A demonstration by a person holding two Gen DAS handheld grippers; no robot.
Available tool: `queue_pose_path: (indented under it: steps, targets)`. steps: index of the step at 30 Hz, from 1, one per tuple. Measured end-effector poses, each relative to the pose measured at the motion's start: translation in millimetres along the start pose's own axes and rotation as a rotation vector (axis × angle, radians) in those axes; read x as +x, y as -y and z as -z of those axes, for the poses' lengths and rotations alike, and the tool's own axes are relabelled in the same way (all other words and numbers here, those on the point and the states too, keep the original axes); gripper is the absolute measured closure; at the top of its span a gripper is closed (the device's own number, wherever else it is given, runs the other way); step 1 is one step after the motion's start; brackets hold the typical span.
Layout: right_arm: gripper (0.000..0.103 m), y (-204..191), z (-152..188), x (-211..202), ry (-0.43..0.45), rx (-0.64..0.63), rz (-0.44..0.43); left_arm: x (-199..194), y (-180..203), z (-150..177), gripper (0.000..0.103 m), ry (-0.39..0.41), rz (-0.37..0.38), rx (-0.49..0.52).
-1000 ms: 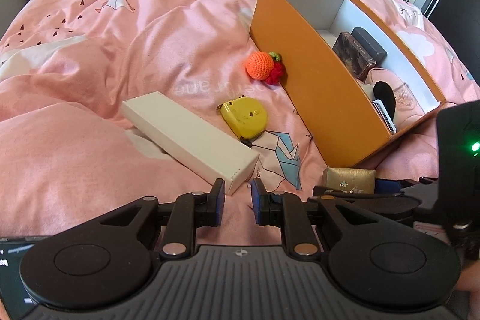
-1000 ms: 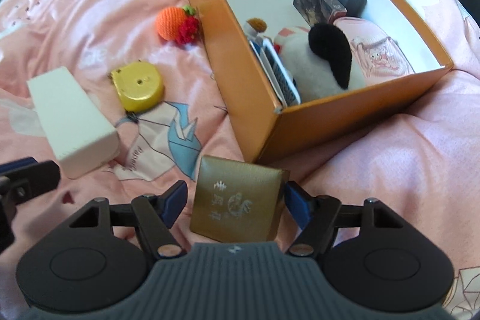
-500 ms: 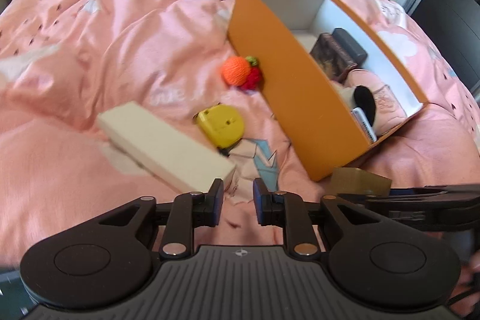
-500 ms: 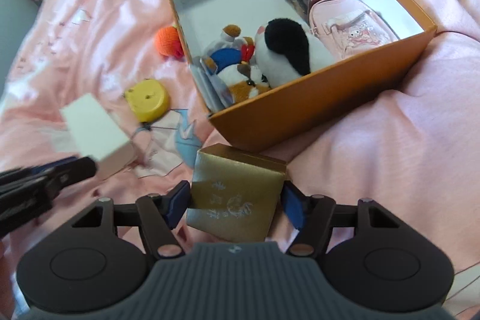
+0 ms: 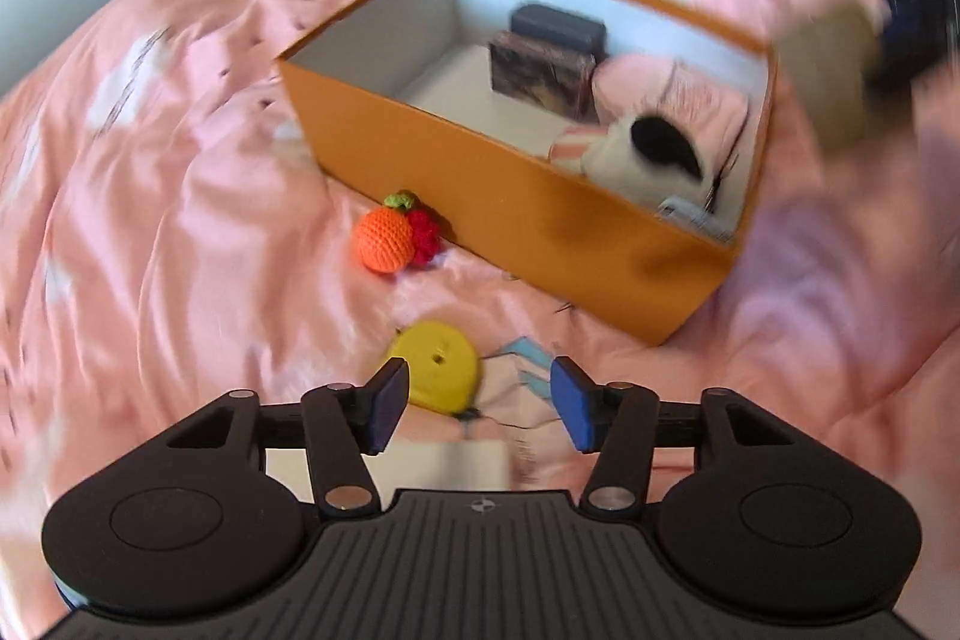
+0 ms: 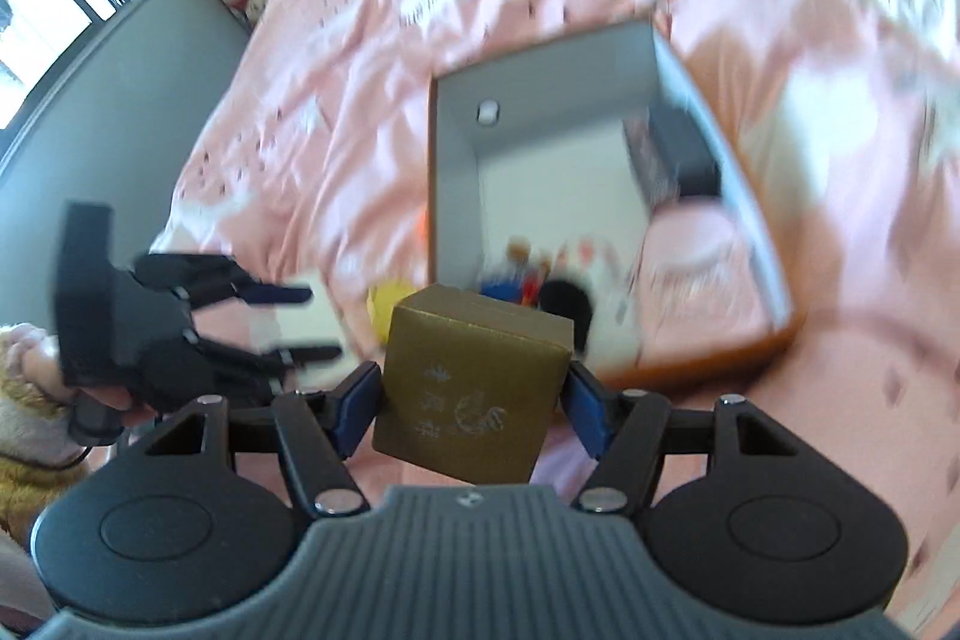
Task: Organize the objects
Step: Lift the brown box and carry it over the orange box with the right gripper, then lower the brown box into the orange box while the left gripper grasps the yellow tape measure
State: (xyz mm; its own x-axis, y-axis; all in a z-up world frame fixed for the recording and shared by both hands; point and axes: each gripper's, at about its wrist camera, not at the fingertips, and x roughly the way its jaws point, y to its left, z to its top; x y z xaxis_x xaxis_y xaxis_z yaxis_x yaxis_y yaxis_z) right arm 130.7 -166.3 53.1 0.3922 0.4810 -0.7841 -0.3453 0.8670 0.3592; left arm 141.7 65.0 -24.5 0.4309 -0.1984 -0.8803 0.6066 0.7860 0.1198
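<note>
Right hand-held gripper [image 6: 471, 403] clamps gold box [image 6: 471, 391] above orange bin [image 6: 774, 328]: lower into bare corner; left hand-held gripper [image 5: 480, 412], just opened wide, holds nothing.

You're looking at a pink bedspread [image 5: 180, 220] printed with white clouds and small dark specks. On it the box [image 5: 480, 196] is orange outside, white inside. Against the box's orange wall lies an orange crocheted ball [image 5: 384, 239] with a red and green tuft; nearer you than the ball, a yellow round case [image 5: 441, 373]. Inside the box: a dark grey case [image 5: 555, 28], a pink pouch [image 5: 672, 94]. Your gold box [image 6: 474, 394] carries pale silvery markings. The pads [image 5: 573, 412] are blue.
</note>
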Motion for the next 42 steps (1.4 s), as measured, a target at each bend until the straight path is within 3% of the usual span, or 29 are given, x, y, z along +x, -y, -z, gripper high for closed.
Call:
queue_pose_path:
  steps: [6, 10, 16, 21, 27, 34, 42]
  targets:
    - [0.036, 14, -49, 24, -0.002, -0.162, 0.004, 53, -1, -8, 0.031, -0.129, 0.006, 0.210]
    - [0.036, 29, -81, 56, -0.062, -0.252, -0.004, 79, -2, -9, 0.030, -0.191, -0.008, 0.268]
    - [0.036, 29, -118, 114, -0.167, -0.365, 0.017, 99, -9, -6, 0.030, -0.251, 0.022, 0.262]
    - [0.036, 21, -133, 171, -0.312, -0.449, 0.101, 104, -15, -1, 0.031, -0.254, 0.038, 0.221]
    - [0.036, 28, -136, 216, -0.457, -0.407, 0.184, 104, -16, 6, 0.040, -0.261, 0.055, 0.195]
    - [0.036, 37, -136, 227, -0.499, -0.355, 0.251, 100, -22, 15, 0.041, -0.261, 0.052, 0.085]
    - [0.034, 35, -138, 214, -0.465, -0.364, 0.255, 86, -24, 28, 0.041, -0.244, 0.047, 0.015]
